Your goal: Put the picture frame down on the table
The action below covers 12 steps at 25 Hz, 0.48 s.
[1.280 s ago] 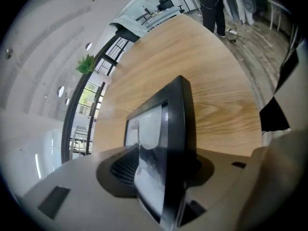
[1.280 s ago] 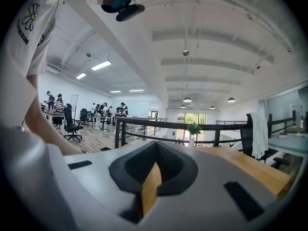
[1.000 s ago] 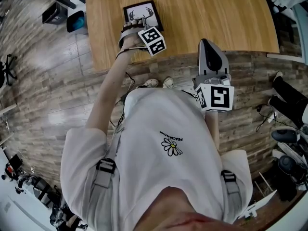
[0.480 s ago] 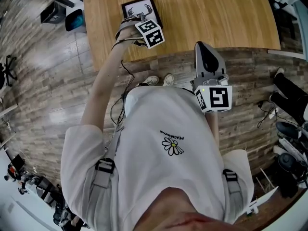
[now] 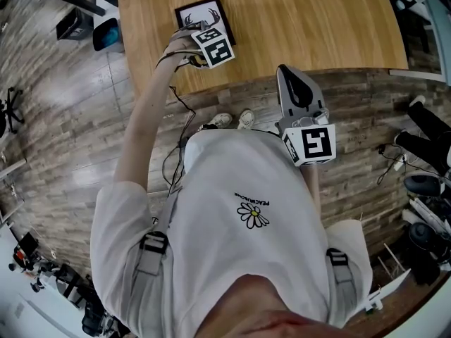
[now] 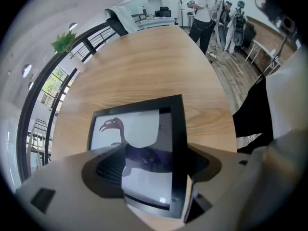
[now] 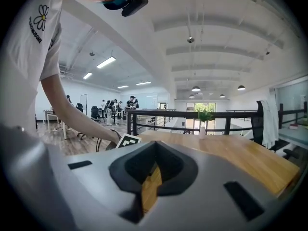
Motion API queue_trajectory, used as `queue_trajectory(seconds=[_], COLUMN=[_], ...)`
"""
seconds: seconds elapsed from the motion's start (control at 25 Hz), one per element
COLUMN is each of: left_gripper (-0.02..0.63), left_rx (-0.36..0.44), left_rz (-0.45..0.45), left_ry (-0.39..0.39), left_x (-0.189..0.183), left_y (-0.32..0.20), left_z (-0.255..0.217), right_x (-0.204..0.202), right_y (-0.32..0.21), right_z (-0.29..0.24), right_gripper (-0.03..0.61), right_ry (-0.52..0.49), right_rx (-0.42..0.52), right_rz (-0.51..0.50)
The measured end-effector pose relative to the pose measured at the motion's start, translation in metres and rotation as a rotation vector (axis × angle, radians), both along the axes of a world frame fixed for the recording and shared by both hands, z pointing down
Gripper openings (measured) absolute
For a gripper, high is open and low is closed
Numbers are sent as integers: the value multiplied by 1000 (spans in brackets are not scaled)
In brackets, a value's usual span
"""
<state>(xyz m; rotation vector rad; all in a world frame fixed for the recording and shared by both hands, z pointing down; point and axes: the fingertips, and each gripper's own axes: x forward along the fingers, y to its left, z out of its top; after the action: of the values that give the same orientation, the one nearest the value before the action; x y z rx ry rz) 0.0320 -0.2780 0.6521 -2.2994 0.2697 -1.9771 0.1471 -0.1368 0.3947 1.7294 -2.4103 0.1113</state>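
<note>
The black picture frame point(image 5: 194, 13) with a deer print lies at the near left corner of the wooden table point(image 5: 317, 20). My left gripper point(image 5: 201, 27) reaches over the table edge and is shut on the frame's near edge. In the left gripper view the frame point(image 6: 139, 129) sits between the jaws, low over the table top point(image 6: 144, 66); whether it touches the wood cannot be told. My right gripper point(image 5: 287, 72) hovers off the table's near edge, jaws shut with nothing between them. In the right gripper view, that gripper point(image 7: 153, 177) points along the table point(image 7: 231, 150).
A small potted plant point(image 6: 65, 44) stands at the table's far left edge beside a black railing point(image 6: 53, 85). People point(image 6: 204, 8) stand beyond the far end. A blue bin point(image 5: 107, 34) and a black object point(image 5: 69, 25) sit on the floor left of the table.
My left gripper has carried the frame a little farther onto the table and to the left. My right gripper has drifted slightly toward the table edge.
</note>
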Motion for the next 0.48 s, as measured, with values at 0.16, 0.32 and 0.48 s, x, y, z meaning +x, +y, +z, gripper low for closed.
queue_trajectory(seconds=[0.16,0.32,0.48], left_gripper=[359,367,370], left_rx=[-27,-71,-100], left_rz=[16,36,42], left_ry=[15,31,46], left_x=[-1,-3,-1], left_y=[-1,-2,-2], left_z=[2,3,4], right_x=[-6,-16,-21], right_y=[1,1,4], right_z=[2,2,2], right_gripper=[11,11,11], right_ry=[13,29,53], right_rx=[-6,-10,-7], right_rz=[-15,-36,-55])
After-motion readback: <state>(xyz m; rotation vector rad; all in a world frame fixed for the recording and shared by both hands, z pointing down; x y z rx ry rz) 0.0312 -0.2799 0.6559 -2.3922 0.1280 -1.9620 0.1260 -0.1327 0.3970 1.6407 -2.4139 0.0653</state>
